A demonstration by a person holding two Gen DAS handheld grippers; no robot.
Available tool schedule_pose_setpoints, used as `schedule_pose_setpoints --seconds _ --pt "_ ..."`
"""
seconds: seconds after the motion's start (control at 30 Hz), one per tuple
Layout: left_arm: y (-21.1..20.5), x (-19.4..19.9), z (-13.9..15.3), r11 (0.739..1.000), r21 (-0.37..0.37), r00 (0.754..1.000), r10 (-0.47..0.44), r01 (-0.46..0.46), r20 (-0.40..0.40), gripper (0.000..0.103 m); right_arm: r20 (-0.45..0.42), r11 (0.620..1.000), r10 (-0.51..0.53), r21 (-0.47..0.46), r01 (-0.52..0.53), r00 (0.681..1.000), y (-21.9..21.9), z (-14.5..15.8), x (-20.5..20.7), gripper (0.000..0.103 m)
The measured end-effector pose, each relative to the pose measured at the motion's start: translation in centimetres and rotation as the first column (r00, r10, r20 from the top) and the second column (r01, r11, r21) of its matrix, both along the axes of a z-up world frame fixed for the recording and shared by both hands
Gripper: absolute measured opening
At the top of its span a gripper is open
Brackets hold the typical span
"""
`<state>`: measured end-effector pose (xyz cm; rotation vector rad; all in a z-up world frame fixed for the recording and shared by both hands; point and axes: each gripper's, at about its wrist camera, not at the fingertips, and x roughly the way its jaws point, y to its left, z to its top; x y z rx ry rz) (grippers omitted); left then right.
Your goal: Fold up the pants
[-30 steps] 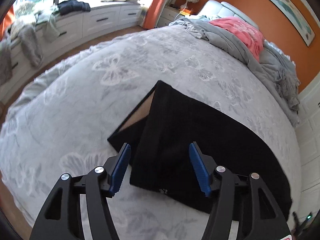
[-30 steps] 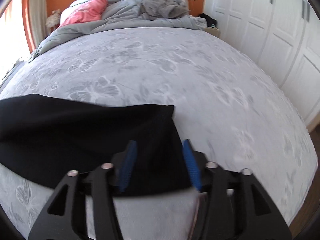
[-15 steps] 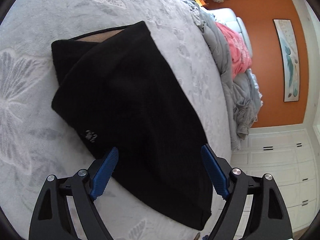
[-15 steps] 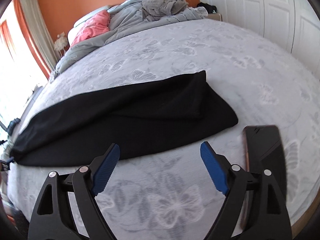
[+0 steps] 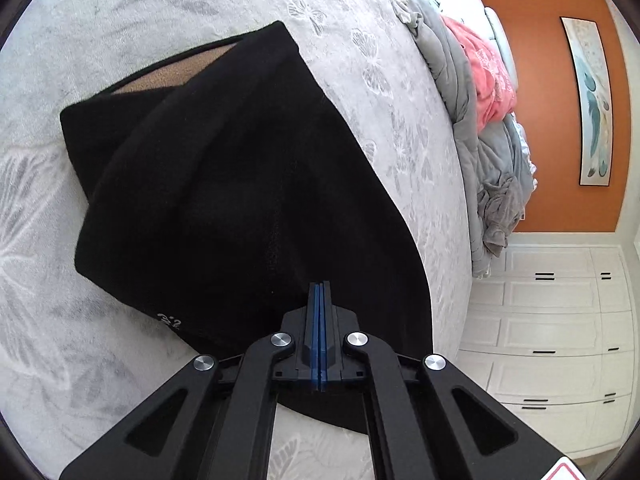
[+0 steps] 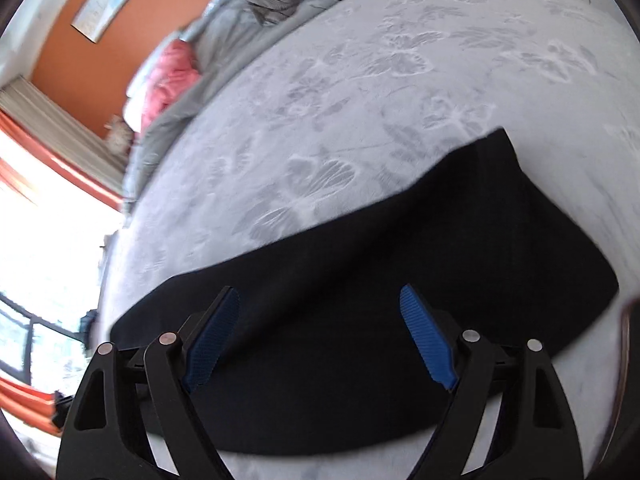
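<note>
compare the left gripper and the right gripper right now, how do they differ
The left gripper has its blue pads pressed flat together, while the right gripper has its pads spread wide and its jaws are closing. The left gripper's tip sits at the near edge of the black pants; whether it pinches cloth is unclear. The right gripper hangs over the pants with nothing pressed between its pads. Both have black frames and blue pads and point at the pants.

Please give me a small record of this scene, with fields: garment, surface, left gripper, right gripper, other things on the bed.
garment: black pants, lying flat, folded lengthwise
surface: grey bedspread with butterfly pattern
left gripper: shut, blue pads together, over the pants' near edge; whether fabric is pinched is unclear
right gripper: jaws closing, above the pants, pads not pressing
other things: grey blanket and pink cloth at the far end
</note>
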<state>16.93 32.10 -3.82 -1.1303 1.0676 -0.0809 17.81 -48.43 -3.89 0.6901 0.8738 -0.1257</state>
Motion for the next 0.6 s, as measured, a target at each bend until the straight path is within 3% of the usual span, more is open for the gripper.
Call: schedule_pose_setpoints --seconds 0.03,0.07,0.1,0.17,0.27,0.37,0.4,0.47,0.53,0.6 --pt "0.3 0.1 0.4 1.0 0.022 1.0 0.006 -0.007 0.004 0.0 -0.019 1.0 -0.013 -0.021 0.012 1.0 -0.4 -0.7 1.3 0.062" --pt "0.6 0.2 1.0 0.999 0.053 1.0 0.008 -0.009 0.014 0.0 -0.034 1.0 -0.022 -0.021 0.021 0.999 -0.8 -1.3 2.3 0.021" --pt "1.0 0.4 1.9 0.995 0.095 0.999 0.021 -0.023 0.024 0.0 -0.05 1.0 -0.029 -0.004 0.029 0.998 -1.4 -1.8 2.9 0.003" --pt "1.8 0.8 4.4 0.988 0.155 0.997 0.013 -0.025 0.077 0.0 0.045 0.998 -0.048 0.046 0.046 0.998 -2.0 0.1 2.3 0.003" --pt "3.3 0.1 7.6 0.966 0.258 0.991 -0.008 -0.027 0.136 0.0 0.218 1.0 0.011 -0.022 -0.006 0.976 -0.8 5.3 -2.1 0.003" --pt "3.5 -1.6 7.5 0.95 0.312 0.988 -0.067 0.021 0.136 0.0 0.18 0.995 0.043 -0.101 -0.025 0.983 -0.1 4.6 -5.8 0.003" --pt "3.1 -2.4 6.8 0.96 0.28 0.988 -0.073 0.032 0.136 0.002 0.149 0.993 0.043 -0.119 -0.026 0.988 -0.1 3.3 -6.4 0.003" --pt "2.4 -3.8 4.8 0.986 0.162 0.99 -0.059 0.038 0.131 0.025 0.078 0.994 0.038 -0.107 -0.029 0.996 -0.1 0.1 -7.0 0.004" --pt "2.0 -4.9 3.0 0.997 0.082 0.994 -0.017 0.008 0.11 0.06 0.051 0.995 0.036 -0.097 -0.031 0.998 0.1 -1.7 -7.3 0.004" --pt "1.2 -4.6 1.3 0.999 0.042 0.997 0.022 -0.025 0.072 0.064 0.047 0.991 0.041 -0.129 -0.035 0.998 0.7 -2.1 -7.1 0.004"
